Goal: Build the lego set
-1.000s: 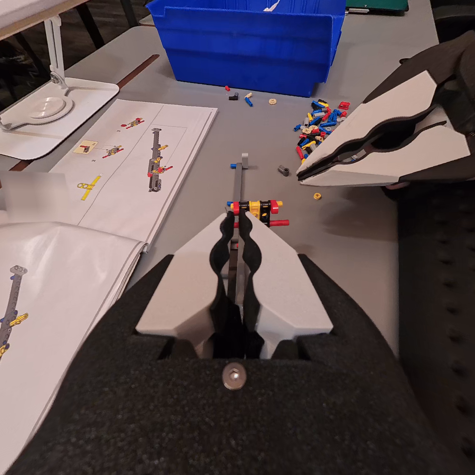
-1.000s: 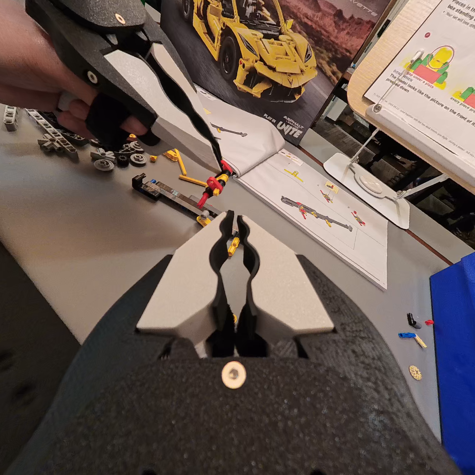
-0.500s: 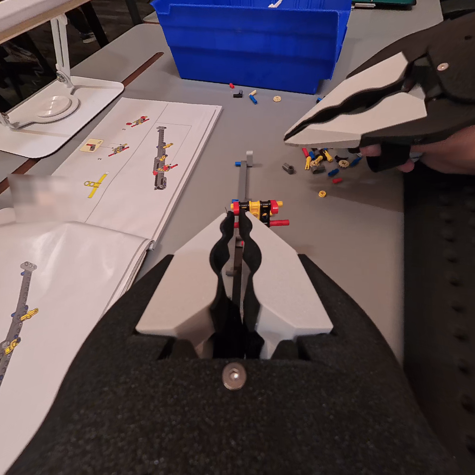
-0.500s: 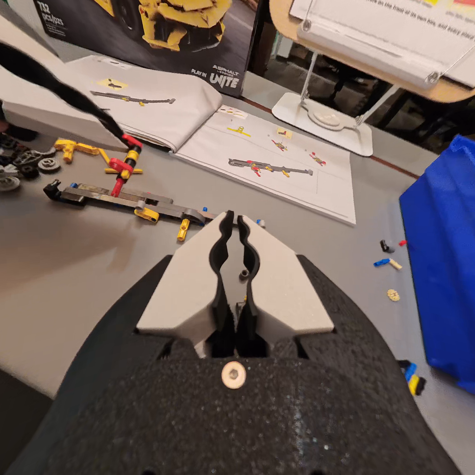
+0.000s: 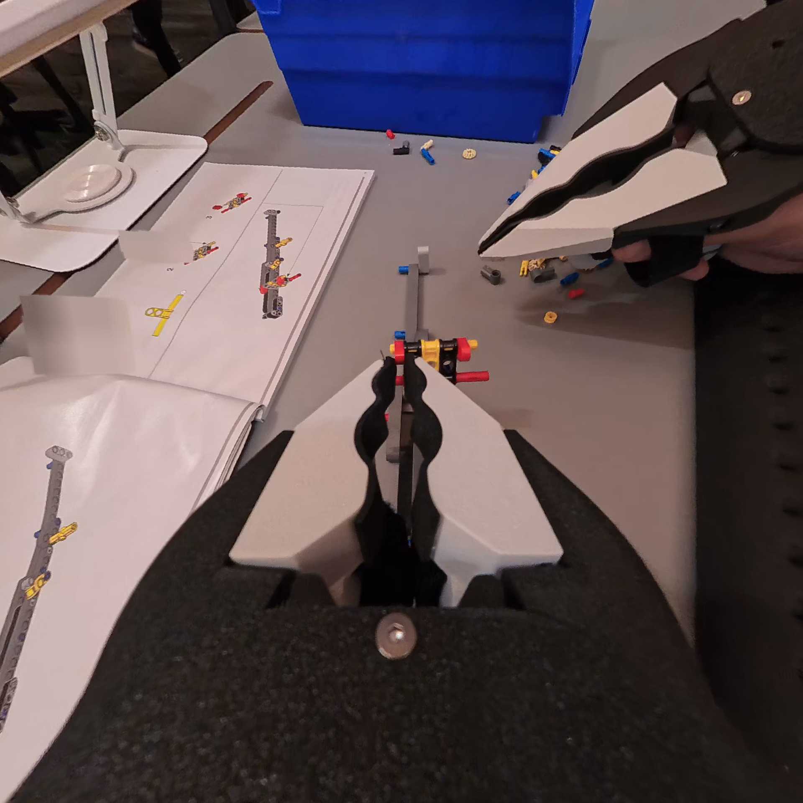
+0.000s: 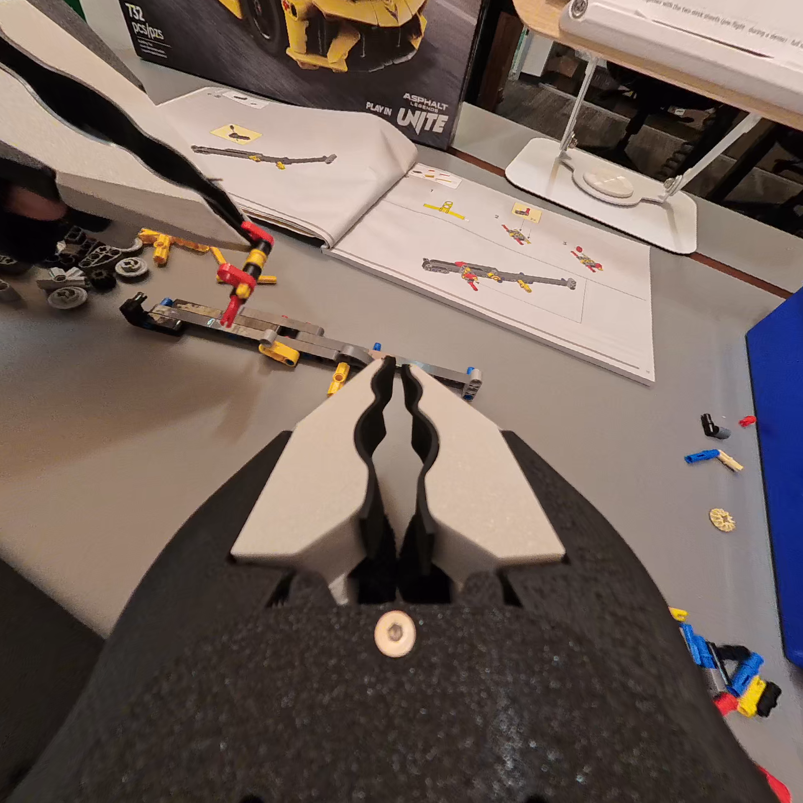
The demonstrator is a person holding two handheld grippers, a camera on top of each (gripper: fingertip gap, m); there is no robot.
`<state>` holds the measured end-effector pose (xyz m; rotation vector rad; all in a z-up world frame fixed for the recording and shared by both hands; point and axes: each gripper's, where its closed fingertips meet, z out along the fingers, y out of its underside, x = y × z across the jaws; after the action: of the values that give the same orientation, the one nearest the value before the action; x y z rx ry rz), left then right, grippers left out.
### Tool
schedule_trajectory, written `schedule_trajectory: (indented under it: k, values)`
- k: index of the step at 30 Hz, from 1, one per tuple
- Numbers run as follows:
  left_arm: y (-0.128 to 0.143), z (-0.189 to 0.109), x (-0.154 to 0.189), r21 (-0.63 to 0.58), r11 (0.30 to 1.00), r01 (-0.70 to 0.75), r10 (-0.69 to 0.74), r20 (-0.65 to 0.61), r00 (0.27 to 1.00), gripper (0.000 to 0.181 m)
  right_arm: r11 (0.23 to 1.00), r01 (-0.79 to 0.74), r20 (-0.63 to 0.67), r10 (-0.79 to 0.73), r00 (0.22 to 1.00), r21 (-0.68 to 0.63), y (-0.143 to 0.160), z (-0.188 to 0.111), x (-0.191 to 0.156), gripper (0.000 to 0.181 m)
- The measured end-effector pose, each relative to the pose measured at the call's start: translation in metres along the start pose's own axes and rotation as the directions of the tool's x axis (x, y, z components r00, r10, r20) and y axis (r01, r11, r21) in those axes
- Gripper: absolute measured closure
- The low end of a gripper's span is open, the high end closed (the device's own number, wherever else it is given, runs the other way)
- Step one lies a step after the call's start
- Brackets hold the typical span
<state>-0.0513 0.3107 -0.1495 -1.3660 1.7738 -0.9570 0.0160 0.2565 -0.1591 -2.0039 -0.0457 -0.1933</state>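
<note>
My left gripper (image 5: 399, 363) is shut on a small red, yellow and black sub-assembly (image 5: 434, 352). It holds this over a long grey beam assembly (image 5: 412, 300) that lies on the table. In the right wrist view the left gripper (image 6: 250, 230) comes in from the upper left, and the sub-assembly's (image 6: 245, 271) red pin hangs down to the beam (image 6: 304, 339). My right gripper (image 6: 394, 365) is shut and empty, with its tips close to the beam's right end. In the left wrist view the right gripper (image 5: 482, 250) hovers over loose pieces at the right.
A blue bin (image 5: 426, 65) stands at the back. An open instruction booklet (image 5: 243, 269) lies left of the beam, with a white stand base (image 5: 87, 187) behind it. Loose small pieces (image 5: 552, 269) lie to the right, and grey wheels and gears (image 6: 87, 269) lie near the set box (image 6: 304, 43). Spacing between my two grippers at the tips: around 9 centimeters.
My right gripper has swung away from the left gripper and come down toward the beam's right end. The left gripper has kept hold of the sub-assembly in almost the same place.
</note>
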Motion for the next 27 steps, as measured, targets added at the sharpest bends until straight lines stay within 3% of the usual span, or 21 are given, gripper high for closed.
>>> schedule_trajectory:
  k: [22, 25, 27]
  values:
    - [0.002, 0.001, 0.000, -0.002, 1.000, 0.017, -0.017, -0.014, 1.000, 0.179, 0.999, 0.051, 0.014, -0.050, 0.999, -0.018, 0.002, 0.002, -0.007, 0.178]
    - [-0.001, 0.000, 0.004, 0.016, 0.995, 0.097, -0.096, -0.071, 0.993, 0.179, 0.998, 0.058, 0.029, -0.058, 0.998, -0.016, 0.002, 0.002, -0.010, 0.178]
    - [-0.010, -0.004, 0.011, 0.051, 0.957, 0.286, -0.270, -0.202, 0.941, 0.179, 0.998, 0.070, 0.038, -0.070, 0.997, -0.007, 0.001, 0.002, -0.013, 0.178]
